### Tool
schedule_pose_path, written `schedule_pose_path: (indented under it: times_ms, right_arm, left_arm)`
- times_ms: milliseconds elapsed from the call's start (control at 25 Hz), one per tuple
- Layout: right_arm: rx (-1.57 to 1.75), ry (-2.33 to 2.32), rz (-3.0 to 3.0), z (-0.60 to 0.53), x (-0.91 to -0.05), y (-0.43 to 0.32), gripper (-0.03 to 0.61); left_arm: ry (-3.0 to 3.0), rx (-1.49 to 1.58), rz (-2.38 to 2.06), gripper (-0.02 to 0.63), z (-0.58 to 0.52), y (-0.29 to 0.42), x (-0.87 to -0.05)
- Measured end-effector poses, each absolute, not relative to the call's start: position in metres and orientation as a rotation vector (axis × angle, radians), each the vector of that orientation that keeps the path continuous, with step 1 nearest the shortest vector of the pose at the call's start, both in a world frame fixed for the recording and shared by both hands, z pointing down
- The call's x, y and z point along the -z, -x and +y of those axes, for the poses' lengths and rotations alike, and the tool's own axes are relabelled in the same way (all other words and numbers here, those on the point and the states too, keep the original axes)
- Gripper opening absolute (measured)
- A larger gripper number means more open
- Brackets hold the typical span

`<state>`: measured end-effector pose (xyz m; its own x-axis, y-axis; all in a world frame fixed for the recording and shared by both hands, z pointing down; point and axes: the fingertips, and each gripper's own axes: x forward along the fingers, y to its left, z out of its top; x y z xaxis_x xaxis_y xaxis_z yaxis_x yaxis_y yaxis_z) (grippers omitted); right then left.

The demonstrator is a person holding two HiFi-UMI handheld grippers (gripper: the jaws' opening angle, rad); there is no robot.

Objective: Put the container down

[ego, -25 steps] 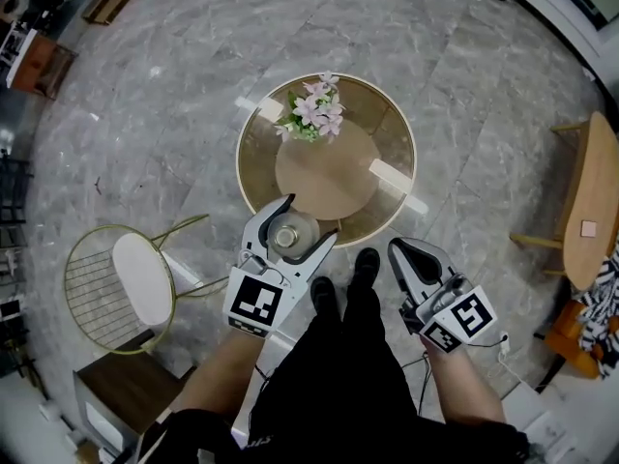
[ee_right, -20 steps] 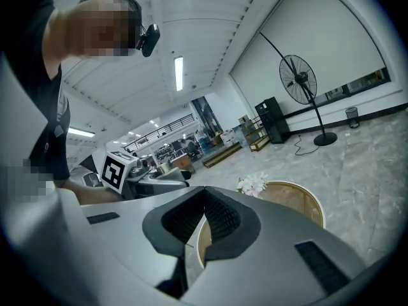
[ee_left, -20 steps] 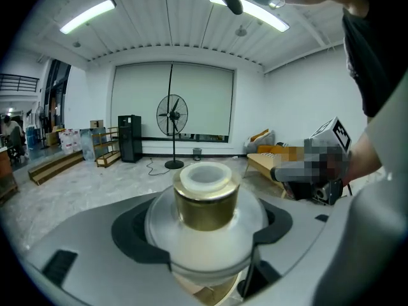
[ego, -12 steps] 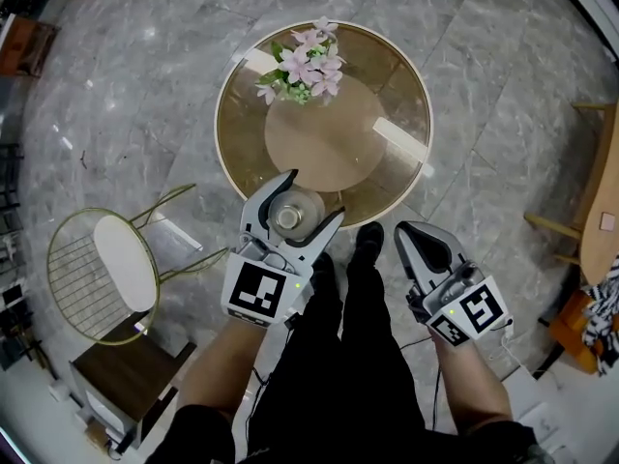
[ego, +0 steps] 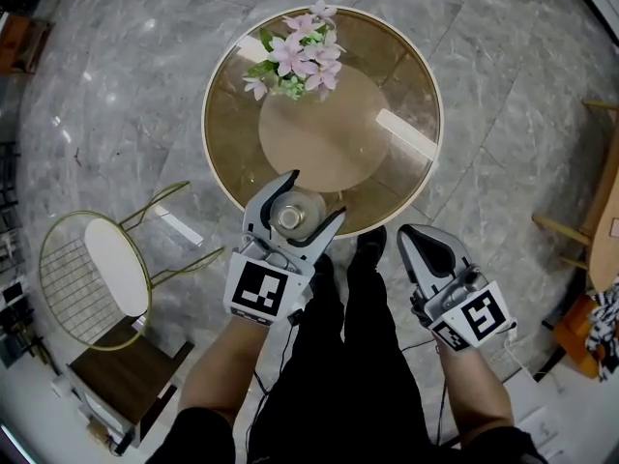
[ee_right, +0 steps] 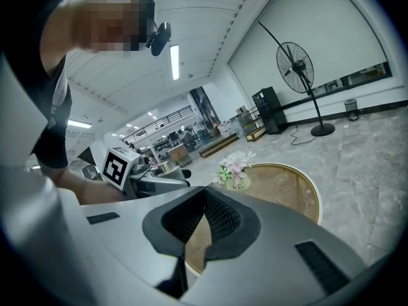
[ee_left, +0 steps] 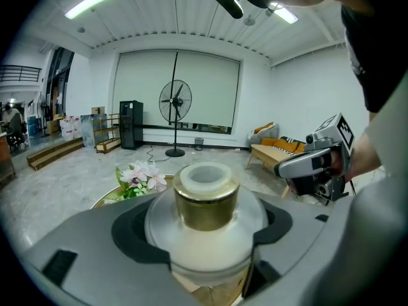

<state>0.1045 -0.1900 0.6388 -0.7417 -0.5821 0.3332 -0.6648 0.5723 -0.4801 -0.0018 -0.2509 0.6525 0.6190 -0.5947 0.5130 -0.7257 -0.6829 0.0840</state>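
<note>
A frosted glass container (ego: 292, 211) with a gold collar (ee_left: 206, 201) and pale cap sits between the jaws of my left gripper (ego: 295, 201), which is shut on it. It hangs over the near edge of the round glass table (ego: 397, 177). In the left gripper view the container (ee_left: 205, 234) fills the middle, gripped at its shoulders. My right gripper (ego: 428, 243) is off the table's near right side, above the floor, with its jaws closed together and nothing between them (ee_right: 203, 217).
A bunch of pink flowers (ego: 293, 61) stands at the table's far left. A gold wire chair (ego: 92, 278) with a white seat is at the left. Wooden furniture (ego: 604, 225) lines the right edge. My black trousers and shoes (ego: 368, 249) are below the table.
The table has drawn nearer and larger in the head view. My left gripper with the container now hangs over the table's near edge. The right gripper stays shut beside it.
</note>
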Motion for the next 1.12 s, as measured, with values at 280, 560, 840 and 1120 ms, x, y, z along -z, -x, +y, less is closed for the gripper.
schedule_pose_path:
  times_ms: [280,560,840,1120]
  right_arm:
    - [-0.892,-1.118,-2.607,-0.191,-0.675,-0.118,0.015]
    - [-0.816,-1.125,-2.607,-0.222,-0.702,-0.121,0.015]
    - [-0.715,-1.048,-2.615,-0.249,-0.717,-0.112,0.015]
    - [-0.714,-1.062,-2.609,-0.258,-0.734,-0.115,0.015]
  left_arm:
    - [-2.558,-0.686,-1.015,0.334,-0.252,-0.009,-0.694]
    - [-2.557,-0.739,-0.961,0.334,-0.259,-0.018,-0.738]
    - [-2.560,-0.748,-0.942,0.334,-0.273,-0.029,-0.772]
    - [-2.570,-0.785,-0.906,0.334,-0.288,-0.042,-0.802]
